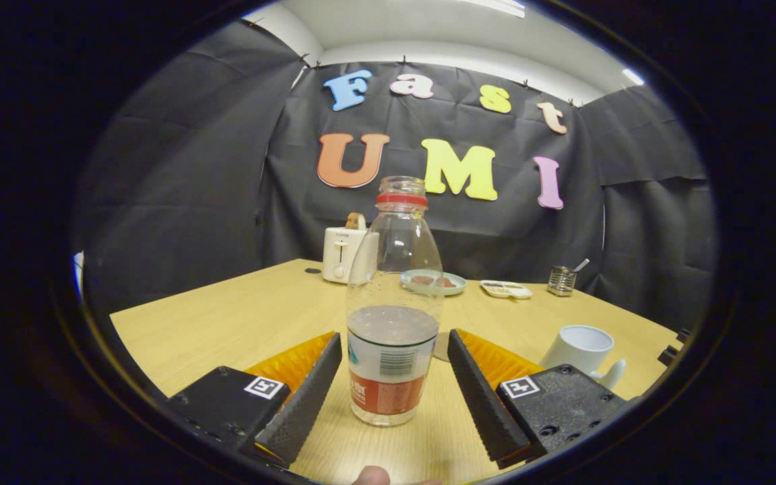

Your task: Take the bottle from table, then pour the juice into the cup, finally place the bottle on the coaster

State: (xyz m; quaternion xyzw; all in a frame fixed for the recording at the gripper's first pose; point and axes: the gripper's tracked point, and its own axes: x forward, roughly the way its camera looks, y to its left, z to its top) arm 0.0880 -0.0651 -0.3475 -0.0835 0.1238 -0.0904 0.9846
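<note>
Clear plastic bottle [393,316], uncapped, partly filled, upright on the tabletop [240,316]; stands between the fingers of the hand-held gripper [393,350], which is spread wide, both fingers apart from the bottle and holding nothing. White cup [583,350] beyond the right finger. Toaster [342,254], plate [436,281] further back.

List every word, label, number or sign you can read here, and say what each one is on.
Nothing reads clearly.
bottle label: barcode and print, too blurred to read; it stands between the open gripper fingers.
toaster: small mark near its top, too small to read.
Square black-and-white marker tags on the gripper body: patterns, not text.
</note>
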